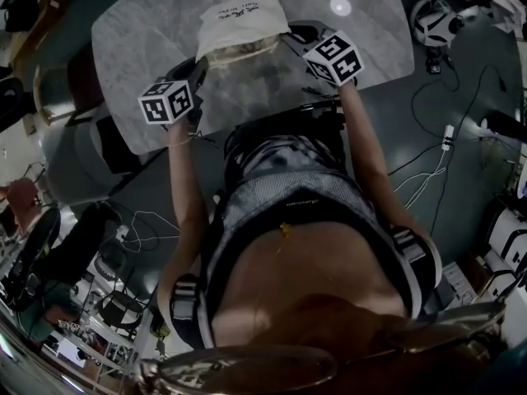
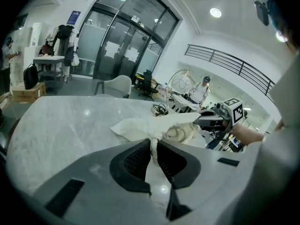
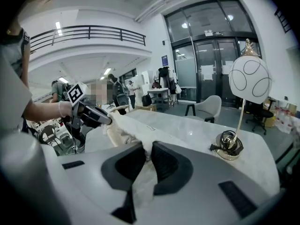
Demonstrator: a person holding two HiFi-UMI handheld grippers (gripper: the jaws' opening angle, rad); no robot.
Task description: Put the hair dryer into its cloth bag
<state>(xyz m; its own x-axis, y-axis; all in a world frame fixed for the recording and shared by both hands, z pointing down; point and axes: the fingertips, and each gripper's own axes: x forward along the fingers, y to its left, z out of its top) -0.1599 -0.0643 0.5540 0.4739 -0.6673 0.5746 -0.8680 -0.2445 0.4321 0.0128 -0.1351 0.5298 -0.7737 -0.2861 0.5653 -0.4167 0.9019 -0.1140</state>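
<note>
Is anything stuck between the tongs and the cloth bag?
No, nothing is in the way. The left tongs and the right tongs already pinch the cloth bag directly, one on each side of its open end.

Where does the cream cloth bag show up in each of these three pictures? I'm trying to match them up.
Head view: the cream cloth bag is at top centre, on the grey marble table.
Left gripper view: at centre, with one edge pinched by the left gripper.
Right gripper view: just left of centre, with one edge pinched by the right gripper.
Shared landmark: the table, seen under the bag in all three views.
</note>
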